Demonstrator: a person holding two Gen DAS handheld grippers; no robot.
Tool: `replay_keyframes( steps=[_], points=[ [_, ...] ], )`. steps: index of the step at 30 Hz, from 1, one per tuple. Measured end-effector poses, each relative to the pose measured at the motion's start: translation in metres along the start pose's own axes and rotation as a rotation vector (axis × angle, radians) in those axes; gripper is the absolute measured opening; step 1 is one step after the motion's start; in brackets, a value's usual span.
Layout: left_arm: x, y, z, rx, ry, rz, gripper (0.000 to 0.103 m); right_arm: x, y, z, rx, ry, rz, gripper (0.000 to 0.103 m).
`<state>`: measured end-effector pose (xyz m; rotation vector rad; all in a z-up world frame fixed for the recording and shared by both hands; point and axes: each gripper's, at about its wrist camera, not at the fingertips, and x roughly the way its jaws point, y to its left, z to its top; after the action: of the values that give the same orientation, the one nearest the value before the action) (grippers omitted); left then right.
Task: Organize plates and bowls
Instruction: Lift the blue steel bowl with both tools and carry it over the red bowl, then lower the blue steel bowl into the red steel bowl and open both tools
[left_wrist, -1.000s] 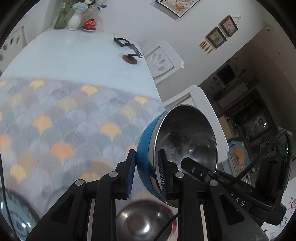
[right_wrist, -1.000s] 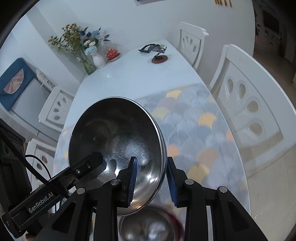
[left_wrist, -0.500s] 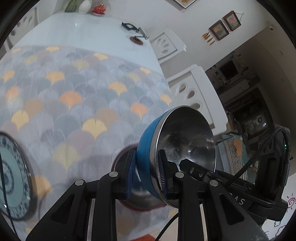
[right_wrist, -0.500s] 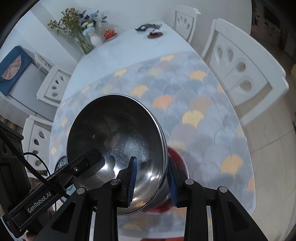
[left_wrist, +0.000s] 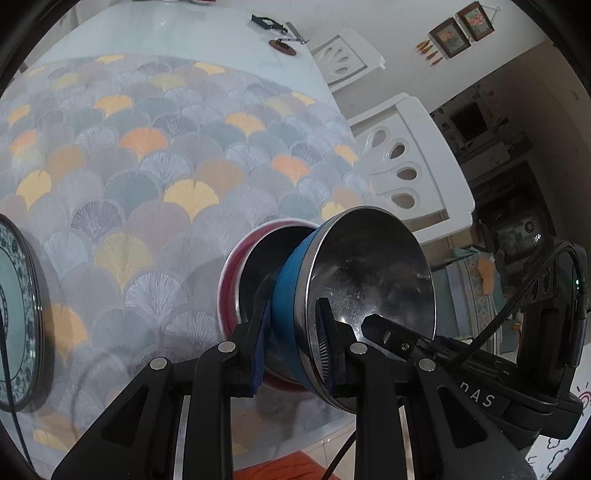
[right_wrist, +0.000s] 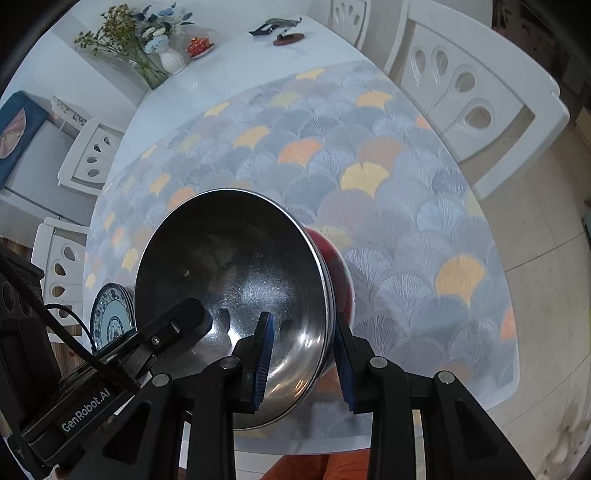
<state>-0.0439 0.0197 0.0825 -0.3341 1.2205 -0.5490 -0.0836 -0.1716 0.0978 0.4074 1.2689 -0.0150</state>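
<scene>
Both grippers are clamped on the same blue bowl (left_wrist: 291, 295), steel inside (right_wrist: 236, 280), from opposite sides of its rim.

Left gripper (left_wrist: 293, 343): jaws narrow, pinching the bowl wall, one pad on the blue outside, the other on the steel inside. Right gripper (right_wrist: 303, 362): same grip on the other rim edge, one pad inside, one outside.

The bowl is tilted, mouth toward the right in the left wrist view. It sits over or partly in a red bowl (left_wrist: 231, 280), also steel inside, which rests on the near right part of the placemat (left_wrist: 147, 177). In the right wrist view only a strip of that red bowl (right_wrist: 338, 269) shows behind the blue one. Can't tell whether the two bowls touch; the contact zone is hidden.

Patterned plate (left_wrist: 14, 314) at the near left edge of the mat, well apart from the bowls; it also shows in the right wrist view (right_wrist: 110, 321), apparently more than one stacked.

Far end of the white table (right_wrist: 229, 70): flower vase (right_wrist: 171, 61), small red dish (right_wrist: 199, 46), black phone stand (left_wrist: 280, 33). White chairs (left_wrist: 410, 170) along the right side.
</scene>
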Motion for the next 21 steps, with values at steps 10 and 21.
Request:
replay_keyframes(
  steps=[10,21],
  points=[
    [0.002,-0.002,0.008,0.059,-0.004,0.06,0.025,0.007,-0.003,-0.003,0.018,0.0,0.02,0.031],
    [-0.015,0.016,-0.002,0.031,-0.031,0.088,0.034,0.001,0.011,-0.015,-0.06,-0.007,0.002,0.031]
  ],
)
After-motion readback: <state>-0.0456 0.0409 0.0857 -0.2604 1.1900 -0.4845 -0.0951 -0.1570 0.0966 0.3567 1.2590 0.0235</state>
